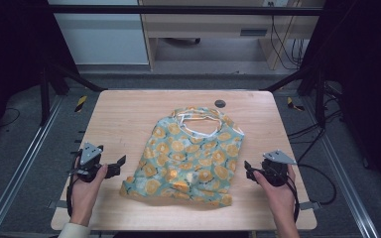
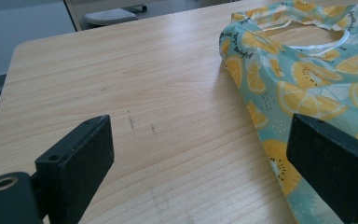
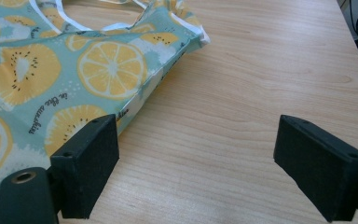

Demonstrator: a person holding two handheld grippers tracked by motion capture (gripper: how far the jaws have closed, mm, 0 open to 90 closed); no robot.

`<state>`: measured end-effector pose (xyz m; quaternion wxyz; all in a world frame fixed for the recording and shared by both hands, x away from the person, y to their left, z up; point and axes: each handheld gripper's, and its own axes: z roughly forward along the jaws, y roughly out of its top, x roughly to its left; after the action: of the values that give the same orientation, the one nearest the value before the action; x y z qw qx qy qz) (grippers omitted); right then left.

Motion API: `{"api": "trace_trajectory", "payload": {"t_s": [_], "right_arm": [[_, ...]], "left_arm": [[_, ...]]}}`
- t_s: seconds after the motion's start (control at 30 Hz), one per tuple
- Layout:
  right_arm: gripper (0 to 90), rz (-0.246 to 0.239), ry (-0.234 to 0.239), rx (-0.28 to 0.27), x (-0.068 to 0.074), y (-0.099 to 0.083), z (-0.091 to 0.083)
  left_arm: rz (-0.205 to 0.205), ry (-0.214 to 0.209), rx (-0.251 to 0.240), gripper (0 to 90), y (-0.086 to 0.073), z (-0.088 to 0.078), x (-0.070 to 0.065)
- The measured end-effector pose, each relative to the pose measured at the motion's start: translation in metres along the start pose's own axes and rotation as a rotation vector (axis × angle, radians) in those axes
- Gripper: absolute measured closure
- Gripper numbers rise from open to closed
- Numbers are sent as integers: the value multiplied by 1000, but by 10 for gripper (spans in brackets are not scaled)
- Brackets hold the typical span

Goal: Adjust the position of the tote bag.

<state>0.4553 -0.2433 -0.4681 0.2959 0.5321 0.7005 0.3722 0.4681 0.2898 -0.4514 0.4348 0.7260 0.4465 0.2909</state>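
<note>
Bag (image 1: pixel 191 158), a teal fabric tote w/ orange-slice print, is lying flat near the middle of a light wood table (image 1: pixel 124 119), its white-trimmed handles (image 1: pixel 201 119) pointing toward the far edge and its bottom hem sitting near the person's side. Left gripper (image 1: pixel 121 163) is hovering just beside the bag's left edge, held in the person's left hand (image 1: pixel 87 186); its jaws are standing wide apart w/ nothing between them but bare wood, as the left gripper view shows, and the bag (image 2: pixel 303 84) is filling the right of that view behind the right-hand jaw. Right gripper (image 1: pixel 248 168) is sitting just beside the bag's right edge, gripped by the right hand (image 1: pixel 275 191); its jaws are likewise spread wide and holding nothing, w/ the bag's edge (image 3: pixel 135 100) running up past the left-hand jaw in the right gripper view. A small dark round disc (image 1: pixel 220 103) is resting on the table near the far edge, just beyond the handles. Black cables are trailing from both grippers toward the person.
</note>
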Motion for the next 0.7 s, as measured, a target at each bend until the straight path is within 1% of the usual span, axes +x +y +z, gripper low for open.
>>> {"api": "trace_trajectory", "payload": {"t_s": [0.07,0.27,0.4,0.6,0.7], "right_arm": [[149,2,3,9,0,0,0],[170,15,16,17,0,0,0],[198,19,33,24,0,0,1],[231,18,45,27,1,0,1],[250,9,50,28,1,0,1]], "left_arm": [[-5,-2,2,72,0,0,0],[11,-4,16,72,0,2,-3],[12,0,18,72,0,1,-3],[12,6,20,71,0,2,-3],[13,6,20,71,0,2,-3]]}}
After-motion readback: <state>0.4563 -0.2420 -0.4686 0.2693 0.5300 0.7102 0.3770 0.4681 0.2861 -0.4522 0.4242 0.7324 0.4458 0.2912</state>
